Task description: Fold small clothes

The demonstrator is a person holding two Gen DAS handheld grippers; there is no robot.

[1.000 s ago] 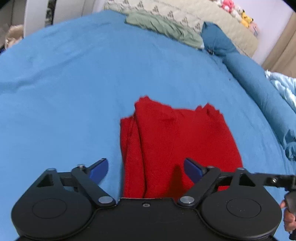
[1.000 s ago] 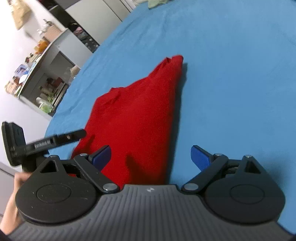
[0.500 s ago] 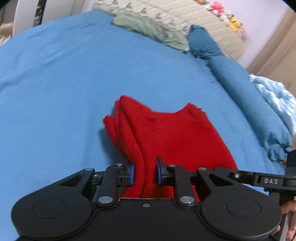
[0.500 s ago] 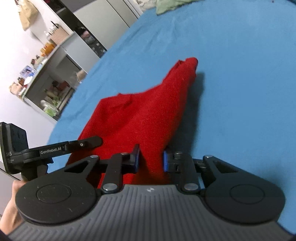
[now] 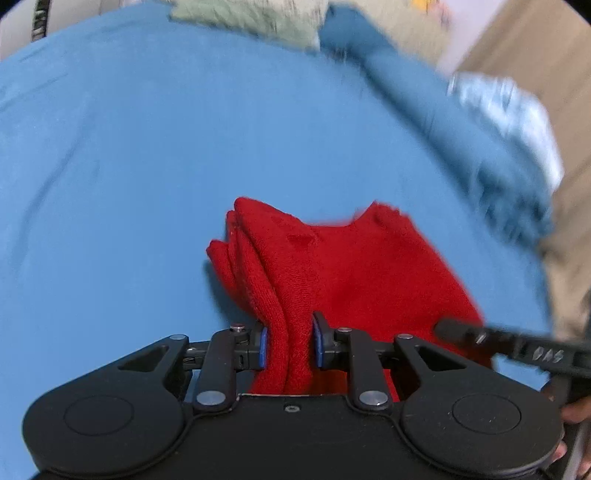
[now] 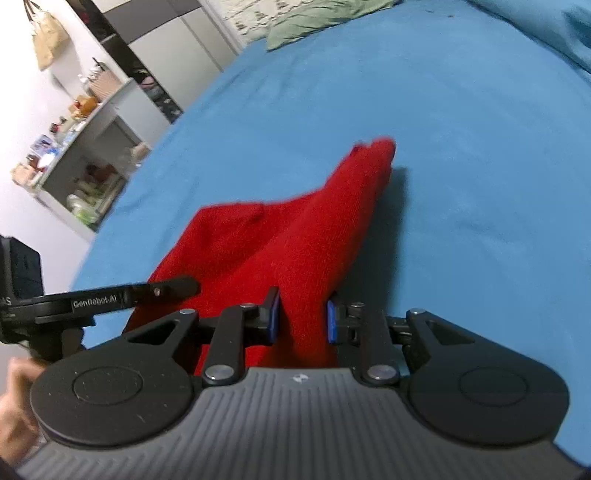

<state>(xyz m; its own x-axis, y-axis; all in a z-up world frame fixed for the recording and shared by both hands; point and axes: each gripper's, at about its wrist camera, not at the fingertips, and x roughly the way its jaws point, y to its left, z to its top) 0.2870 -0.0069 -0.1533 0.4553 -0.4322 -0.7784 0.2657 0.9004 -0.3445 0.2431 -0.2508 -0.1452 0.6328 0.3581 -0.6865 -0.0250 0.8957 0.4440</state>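
The red cloth point(image 5: 332, 273) lies folded on the blue bed point(image 5: 129, 166), its long axis running from near to far. The left gripper point(image 5: 288, 343) pinches its near left corner between the fingers, and the right gripper point(image 6: 301, 319) pinches its near right corner.

A blue bed sheet point(image 6: 461, 129) covers the bed. At its far edge lies a green cloth point(image 6: 325, 18), against a patterned cream quilt point(image 6: 255, 14). Beyond the sheet's left side stands a cluttered grey shelf point(image 6: 85, 155), a tan bag point(image 6: 46, 40) hanging above it.
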